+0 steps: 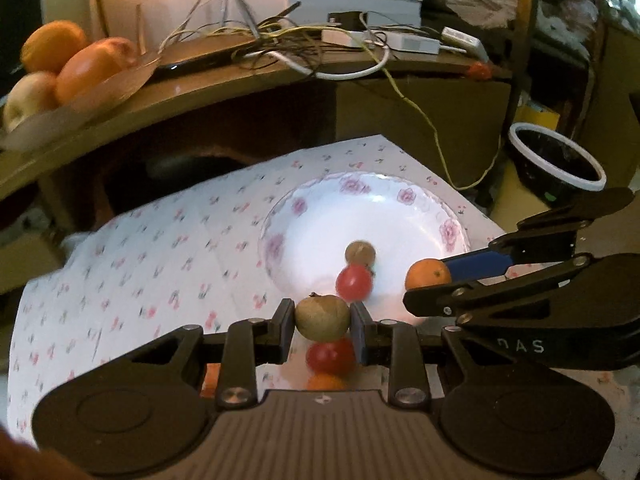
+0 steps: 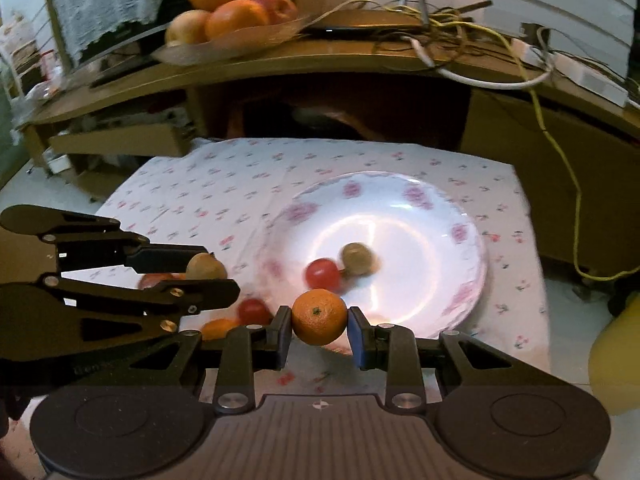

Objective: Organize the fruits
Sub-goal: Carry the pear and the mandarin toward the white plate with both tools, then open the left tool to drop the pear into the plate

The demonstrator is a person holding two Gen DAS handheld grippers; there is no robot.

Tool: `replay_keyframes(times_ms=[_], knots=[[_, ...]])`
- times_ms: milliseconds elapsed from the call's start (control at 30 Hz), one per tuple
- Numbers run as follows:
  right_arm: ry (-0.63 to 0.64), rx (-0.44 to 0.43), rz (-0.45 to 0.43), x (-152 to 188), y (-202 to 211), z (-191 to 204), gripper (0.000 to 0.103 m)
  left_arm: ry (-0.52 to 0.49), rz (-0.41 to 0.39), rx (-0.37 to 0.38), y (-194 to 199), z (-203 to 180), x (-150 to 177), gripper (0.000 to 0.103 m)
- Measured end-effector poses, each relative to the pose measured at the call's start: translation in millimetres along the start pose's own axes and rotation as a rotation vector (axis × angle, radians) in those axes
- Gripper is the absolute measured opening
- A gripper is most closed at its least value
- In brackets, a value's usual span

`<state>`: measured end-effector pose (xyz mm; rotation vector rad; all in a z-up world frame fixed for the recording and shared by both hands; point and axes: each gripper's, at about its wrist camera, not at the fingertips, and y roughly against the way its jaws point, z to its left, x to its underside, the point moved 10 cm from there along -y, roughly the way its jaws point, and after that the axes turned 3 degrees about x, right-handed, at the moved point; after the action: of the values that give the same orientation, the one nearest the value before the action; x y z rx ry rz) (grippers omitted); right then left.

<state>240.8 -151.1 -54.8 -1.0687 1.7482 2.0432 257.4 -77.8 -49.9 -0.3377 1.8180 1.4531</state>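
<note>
An orange fruit (image 1: 326, 383) is mostly hidden behind the left tongs' (image 1: 322, 327) body; the fruits on the floral plate (image 2: 420, 216) are motion-blurred.

- Plate (image 2: 460, 216): white, pink flower motifs round the rim.
- Tablecloth (image 2: 224, 184): white, small pink-and-green floral print.
- Mandarin (image 2: 319, 317): orange, green stem scar.
- Kiwi (image 1: 322, 317): dull greenish brown.
- Tomato (image 2: 322, 273): red.
- Gripper pads (image 2: 355, 334): blue, on black linkages.
- Cable (image 2: 568, 168): yellow-green.
</note>
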Motion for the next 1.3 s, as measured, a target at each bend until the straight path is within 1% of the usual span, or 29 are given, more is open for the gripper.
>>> replay_keyframes(times_ms=[200,700,933,1100,1300], knots=[[-0.045,0.027,0.02,2.2,-13.7,-22.0,0.031,-0.016,0.007,0.001,-19.4,-2.9,-9.3,0.034],[-0.057,0.062,0.027,-1.6,-35.1,-29.6,0.031,0.004,0.026,-0.007,-42.2,9.3,-11.0,0.034],[-0.065,0.078,0.043,1.8,-41.1,-35.4,0.032,0.006,0.025,-0.012,-43.5,9.5,-11.3,0.037],[-0.072,0.083,0.032,0.4,-39.5,-37.8,0.033,0.008,0.026,-0.013,-43.2,9.8,-12.1,0.041],[-0.079,0.088,0.019,-2.7,-38.5,-39.5,0.035,0.003,0.013,-0.011,-38.7,8.2,-15.9,0.042]])
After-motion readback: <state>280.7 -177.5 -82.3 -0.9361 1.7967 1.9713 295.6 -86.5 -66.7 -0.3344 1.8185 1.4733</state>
